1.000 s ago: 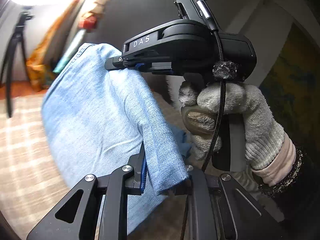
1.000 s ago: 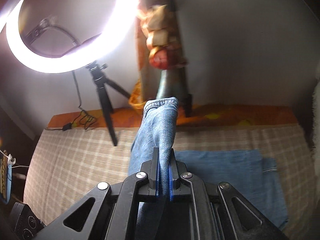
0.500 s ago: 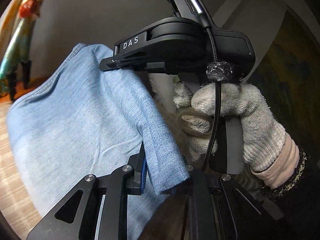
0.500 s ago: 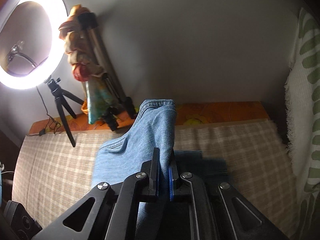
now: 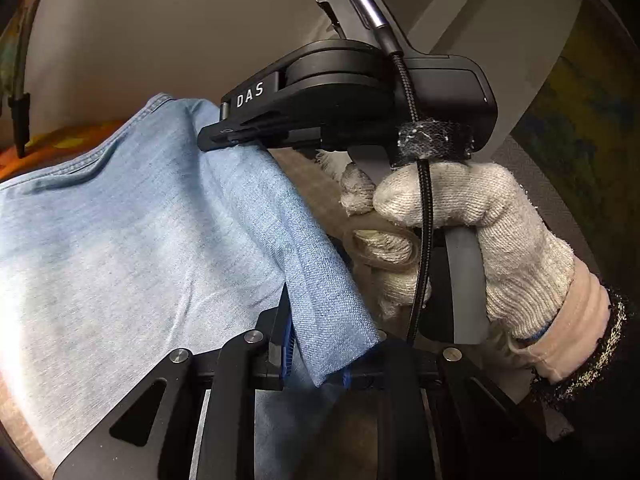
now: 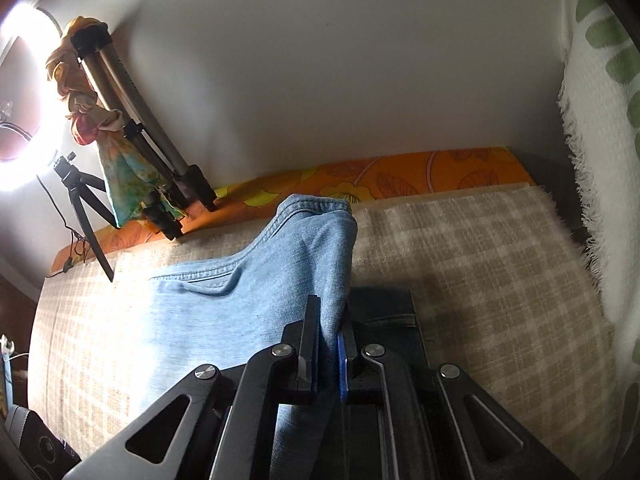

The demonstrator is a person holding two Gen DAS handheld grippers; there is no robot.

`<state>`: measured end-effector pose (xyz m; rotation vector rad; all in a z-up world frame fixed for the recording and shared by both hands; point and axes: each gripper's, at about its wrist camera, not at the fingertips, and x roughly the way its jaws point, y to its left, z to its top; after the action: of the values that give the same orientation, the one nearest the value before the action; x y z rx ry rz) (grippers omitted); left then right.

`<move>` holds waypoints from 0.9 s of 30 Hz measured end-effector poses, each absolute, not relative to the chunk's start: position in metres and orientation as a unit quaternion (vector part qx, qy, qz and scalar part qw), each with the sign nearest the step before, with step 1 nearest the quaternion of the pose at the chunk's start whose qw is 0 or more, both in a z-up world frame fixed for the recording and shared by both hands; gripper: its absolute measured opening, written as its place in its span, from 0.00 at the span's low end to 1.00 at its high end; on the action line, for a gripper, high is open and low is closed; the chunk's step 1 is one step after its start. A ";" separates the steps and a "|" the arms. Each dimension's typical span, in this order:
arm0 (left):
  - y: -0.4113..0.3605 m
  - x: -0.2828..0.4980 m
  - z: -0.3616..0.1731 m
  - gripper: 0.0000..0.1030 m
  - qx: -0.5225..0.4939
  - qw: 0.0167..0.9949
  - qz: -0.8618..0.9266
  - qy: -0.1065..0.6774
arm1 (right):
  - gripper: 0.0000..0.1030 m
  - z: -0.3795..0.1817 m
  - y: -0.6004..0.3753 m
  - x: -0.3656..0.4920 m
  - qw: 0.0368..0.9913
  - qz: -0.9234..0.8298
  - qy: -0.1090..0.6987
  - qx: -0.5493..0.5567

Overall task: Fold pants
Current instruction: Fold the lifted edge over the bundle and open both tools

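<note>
Two tongs share the load here: our left tongs (image 5: pixel 316 344) are clamped on a hemmed edge of the pants (image 5: pixel 132 240), and our right tongs (image 6: pixel 328 348) are pinched on the same edge further along. The pants hang lifted between them over the checked bed cover (image 6: pixel 480 264), their lower part draping down onto it, with the waistband at the far end. We judge the light denim soft and limp yet fairly weighty, unlikely to slip. It is best held at stitched edges and corners, where the cloth is thickest. In the left wrist view, our gloved right hand (image 5: pixel 472 240) holds its grip upright, its tongs pointing left, close beside the left one.
</note>
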<state>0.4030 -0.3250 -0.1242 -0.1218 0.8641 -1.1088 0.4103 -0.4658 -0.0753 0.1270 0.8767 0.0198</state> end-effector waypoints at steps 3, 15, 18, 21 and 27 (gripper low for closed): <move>-0.342 0.394 -0.116 0.15 -0.045 0.765 -0.506 0.396 | 0.11 -0.075 -0.468 0.410 0.902 0.013 0.426 0.067; -0.382 0.357 -0.098 0.39 -0.004 0.766 -0.524 0.373 | 0.31 -0.062 -0.491 0.382 0.901 -0.001 0.431 0.054; -0.394 0.347 -0.098 0.39 0.005 0.757 -0.538 0.372 | 0.32 -0.060 -0.501 0.372 0.903 -0.003 0.426 0.061; -0.399 0.342 -0.099 0.39 0.012 0.751 -0.542 0.377 | 0.33 -0.062 -0.505 0.362 0.903 -0.010 0.426 0.057; -0.377 0.326 -0.084 0.40 0.050 0.780 -0.507 0.365 | 0.37 -0.069 -0.506 0.338 0.906 -0.005 0.418 0.065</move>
<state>0.3262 -0.3769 -0.0839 0.1089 0.7883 -1.0947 0.3383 -0.5056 -0.0689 0.1350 0.8643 -0.0098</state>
